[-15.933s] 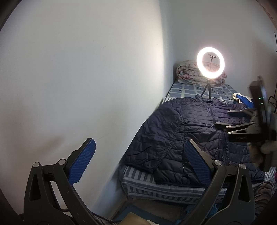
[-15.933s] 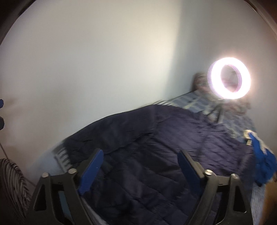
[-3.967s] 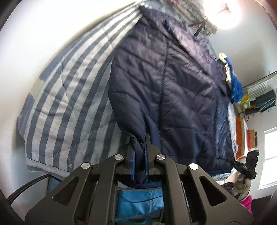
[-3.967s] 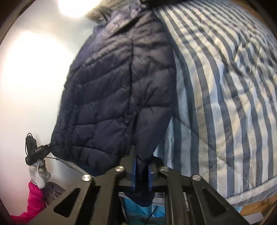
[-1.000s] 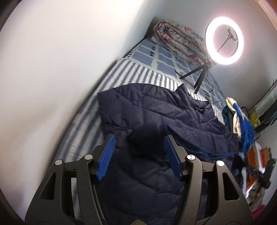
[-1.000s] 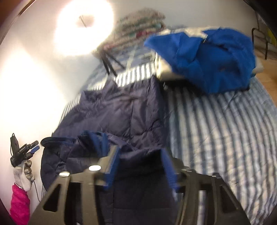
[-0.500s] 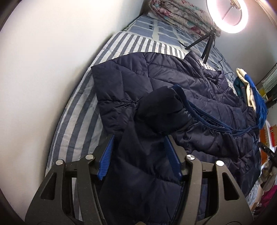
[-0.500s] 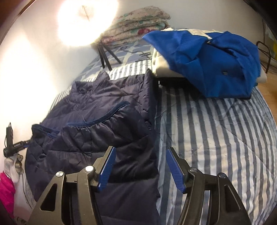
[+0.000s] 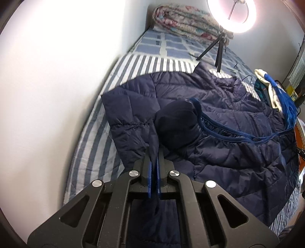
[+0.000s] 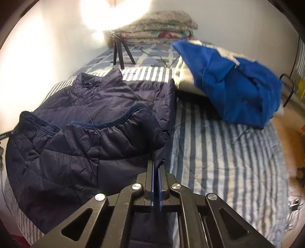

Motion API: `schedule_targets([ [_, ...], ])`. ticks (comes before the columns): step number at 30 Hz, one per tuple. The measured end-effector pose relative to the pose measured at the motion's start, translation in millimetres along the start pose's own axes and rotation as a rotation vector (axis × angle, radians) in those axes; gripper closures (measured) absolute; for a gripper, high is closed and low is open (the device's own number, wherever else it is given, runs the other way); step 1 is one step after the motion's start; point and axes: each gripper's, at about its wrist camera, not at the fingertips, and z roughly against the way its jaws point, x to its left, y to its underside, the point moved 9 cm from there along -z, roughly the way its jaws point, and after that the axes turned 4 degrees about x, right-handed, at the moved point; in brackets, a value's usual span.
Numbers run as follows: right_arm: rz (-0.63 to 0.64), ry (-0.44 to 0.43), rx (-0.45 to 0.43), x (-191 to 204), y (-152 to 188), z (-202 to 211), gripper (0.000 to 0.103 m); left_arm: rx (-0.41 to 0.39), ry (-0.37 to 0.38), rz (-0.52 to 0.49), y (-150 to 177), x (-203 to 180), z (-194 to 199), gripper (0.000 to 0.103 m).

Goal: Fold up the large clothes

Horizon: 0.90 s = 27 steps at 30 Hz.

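Striped bed (image 10: pixel 219 152): jacket (image 9: pixel 219 133) edges pinched in left claw (image 9: pixel 154 164), right claw (image 10: pixel 156 171).

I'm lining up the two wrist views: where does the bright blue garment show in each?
Left wrist: blue garment at the far right edge, beyond the navy jacket.
Right wrist: blue garment fills the upper right, on the striped bed.
Shared landmark: the tripod.

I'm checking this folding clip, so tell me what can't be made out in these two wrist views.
- Left wrist: the navy jacket fabric nipped by the left gripper is hidden behind its fingers.
- Right wrist: the ring light is blown out by glare; the right gripper covers the jacket's near edge.
- Both: the striped bedcover runs off frame.
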Motion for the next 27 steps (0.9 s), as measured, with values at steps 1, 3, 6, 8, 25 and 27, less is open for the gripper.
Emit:
schedule_targets([
  [1, 0.013, 0.019, -0.011, 0.8, -0.1, 6.1, 0.103, -0.010, 0.005, 0.000, -1.7, 1.3, 4.9, 0.102],
  [3, 0.041, 0.048, -0.042, 2.1, -2.1, 18.8, 0.103, -0.029, 0.011, 0.003, -5.4, 4.1, 13.0, 0.102],
  [6, 0.053, 0.065, -0.091, 3.3, -12.4, 34.1, 0.103, -0.065, 0.025, 0.018, -17.4, 9.1, 24.9, 0.102],
  [8, 0.061, 0.077, -0.122, 3.0, -21.6, 41.3, 0.103, -0.088, 0.031, 0.025, -32.1, 11.5, 29.6, 0.102],
  [25, 0.105, 0.289, -0.210, -10.5, -167.8, -18.5, 0.103, -0.192, -0.070, 0.065, -188.0, 4.6, -38.5, 0.102],
  [27, 0.118, 0.324, -0.198, -10.3, -176.9, -34.0, 0.103, -0.180, -0.083, 0.077, -192.9, 3.0, -56.9, 0.102],
])
